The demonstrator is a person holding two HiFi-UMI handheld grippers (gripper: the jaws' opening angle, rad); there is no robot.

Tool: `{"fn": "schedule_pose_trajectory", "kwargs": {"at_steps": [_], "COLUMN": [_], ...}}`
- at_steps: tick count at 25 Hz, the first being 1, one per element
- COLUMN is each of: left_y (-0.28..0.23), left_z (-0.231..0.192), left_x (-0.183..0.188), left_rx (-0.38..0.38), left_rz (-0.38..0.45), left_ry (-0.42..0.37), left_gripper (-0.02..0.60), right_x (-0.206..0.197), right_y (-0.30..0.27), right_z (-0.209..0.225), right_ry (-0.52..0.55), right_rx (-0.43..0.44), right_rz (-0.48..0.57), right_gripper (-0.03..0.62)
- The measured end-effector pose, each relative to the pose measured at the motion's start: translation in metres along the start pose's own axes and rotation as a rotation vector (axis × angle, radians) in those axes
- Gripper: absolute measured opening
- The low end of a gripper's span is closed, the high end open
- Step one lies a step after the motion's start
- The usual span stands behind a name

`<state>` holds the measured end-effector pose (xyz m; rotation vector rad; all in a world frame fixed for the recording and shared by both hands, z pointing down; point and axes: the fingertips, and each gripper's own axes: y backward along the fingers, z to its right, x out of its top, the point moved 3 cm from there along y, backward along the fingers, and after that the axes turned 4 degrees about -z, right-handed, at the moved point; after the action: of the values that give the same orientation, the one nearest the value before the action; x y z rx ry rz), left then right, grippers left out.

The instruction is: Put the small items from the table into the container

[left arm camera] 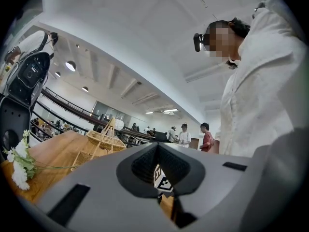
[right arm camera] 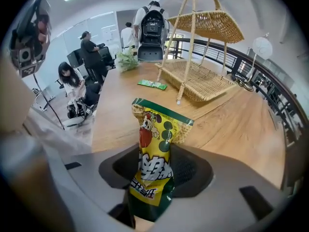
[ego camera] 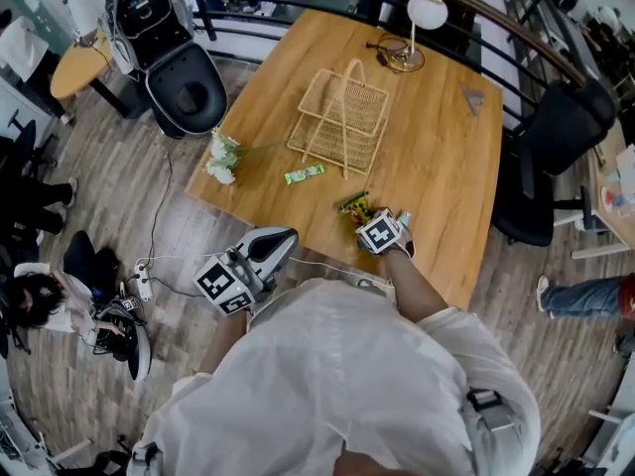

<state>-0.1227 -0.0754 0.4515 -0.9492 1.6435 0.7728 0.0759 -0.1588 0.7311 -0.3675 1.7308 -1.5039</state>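
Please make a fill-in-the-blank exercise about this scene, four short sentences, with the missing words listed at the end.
1. The left tongs are ____ and hold nothing.
2. The right tongs grip a snack bag that is mainly yellow and ____.
3. The basket on the table has ____ tiers.
4. The shade of the lamp is ____.

Missing words: shut, green, two, white.

Bottom of the snack packet (right arm camera: 154, 144) vanishes between the jaws of the right gripper (right arm camera: 161, 172). Green wrapper (right arm camera: 152, 84) way beyond them is too tiny to read, lol.
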Motion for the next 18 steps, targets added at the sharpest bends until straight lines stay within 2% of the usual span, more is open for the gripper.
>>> {"fn": "schedule_pose_trajectory", "kwargs": {"at_steps": [7,13,18], "left_y": [-0.006,-0.016,-0.020], "left_z": [-0.004,-0.009,-0.013], "left_x": [0.003,0.004,0.001], "left_rx": [-0.013,-0.031,-0.041], "left_rz": [0.009,0.009,0.010], "left_ry": [-0.001,0.001,0.004], "left_gripper": [0.006,0.006,0.006], "right_x": [0.035,0.057,0.079], "right_y": [0.063,0.122,0.167], "right_z": [0.020,0.033,0.048], "right_ry": [-0.010,0.002,0.059], "right_rx": [-0.002,-0.010,-0.030], "right_rz": [0.147,0.213,0.243], "right_gripper": [0.183,0.183,0.183]}}
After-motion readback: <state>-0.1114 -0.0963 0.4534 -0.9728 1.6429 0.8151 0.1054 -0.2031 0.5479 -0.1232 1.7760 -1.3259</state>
